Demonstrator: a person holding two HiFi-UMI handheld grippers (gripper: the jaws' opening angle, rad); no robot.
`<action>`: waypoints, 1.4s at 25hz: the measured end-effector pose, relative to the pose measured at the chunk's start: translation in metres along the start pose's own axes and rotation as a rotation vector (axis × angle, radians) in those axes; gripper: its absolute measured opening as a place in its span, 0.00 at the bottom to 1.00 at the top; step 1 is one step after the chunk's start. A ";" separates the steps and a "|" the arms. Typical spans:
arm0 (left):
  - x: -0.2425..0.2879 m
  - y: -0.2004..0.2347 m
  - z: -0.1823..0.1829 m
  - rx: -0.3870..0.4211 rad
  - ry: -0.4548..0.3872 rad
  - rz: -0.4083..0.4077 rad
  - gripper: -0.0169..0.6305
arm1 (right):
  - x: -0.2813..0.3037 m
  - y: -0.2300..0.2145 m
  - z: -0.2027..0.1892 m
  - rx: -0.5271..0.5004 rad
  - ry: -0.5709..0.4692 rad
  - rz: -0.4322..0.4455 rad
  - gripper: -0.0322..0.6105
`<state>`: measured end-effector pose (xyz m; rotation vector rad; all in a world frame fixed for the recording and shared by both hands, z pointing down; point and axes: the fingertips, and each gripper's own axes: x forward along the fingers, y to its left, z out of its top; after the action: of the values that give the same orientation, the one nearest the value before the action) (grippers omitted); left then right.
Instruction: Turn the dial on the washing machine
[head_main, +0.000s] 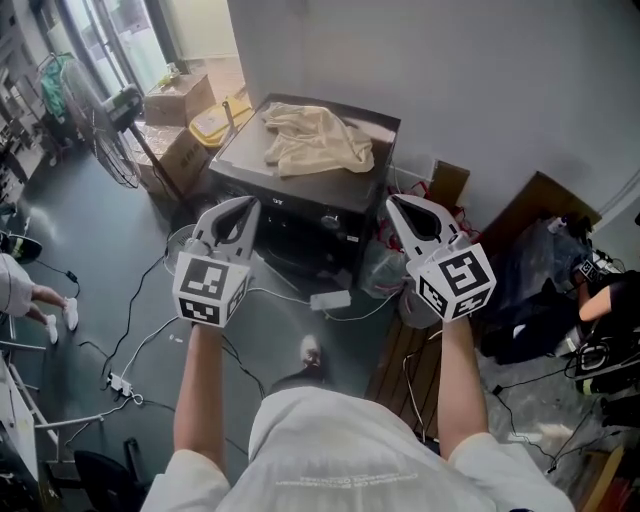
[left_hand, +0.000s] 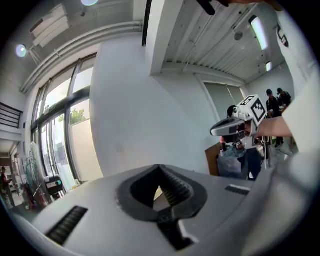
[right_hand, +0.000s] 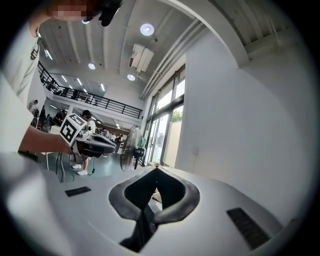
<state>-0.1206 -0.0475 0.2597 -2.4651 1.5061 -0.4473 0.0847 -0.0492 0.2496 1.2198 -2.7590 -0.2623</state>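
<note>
Closest to me, both arms are stretched forward at about the same height, each holding its gripper over the floor in front of the machine. The left gripper has its jaws pressed together tip to tip with nothing between them, and the left gripper view shows the same against a bare wall. The right gripper is also pressed together and empty; in its own view the tips meet over open air.

Below them the floor carries loose cables and a white power strip lying just short of the machine's front.

Further on stands the washing machine, dark and low, backed against the wall. A crumpled beige cloth lies on its top, toward the back right corner. On the front face, near the right edge, I can see a small round knob that I take for the dial, though it is too small to be sure.

My read is that the task has not begun. Neither gripper touches the machine; both hang apart from its front face. The whole job is left: bring one gripper to the dial, spread its jaws, close on the knob and rotate.
</note>
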 end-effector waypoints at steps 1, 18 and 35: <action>0.008 0.007 -0.001 0.000 0.000 -0.004 0.05 | 0.009 -0.004 -0.001 0.001 0.005 -0.005 0.07; 0.125 0.075 -0.072 -0.071 0.079 -0.083 0.05 | 0.124 -0.048 -0.050 0.075 0.139 -0.044 0.07; 0.196 -0.002 -0.192 -0.195 0.320 -0.154 0.22 | 0.148 -0.080 -0.149 0.115 0.305 0.029 0.07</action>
<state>-0.1049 -0.2261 0.4669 -2.7801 1.5426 -0.7908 0.0689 -0.2287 0.3840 1.1346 -2.5527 0.0811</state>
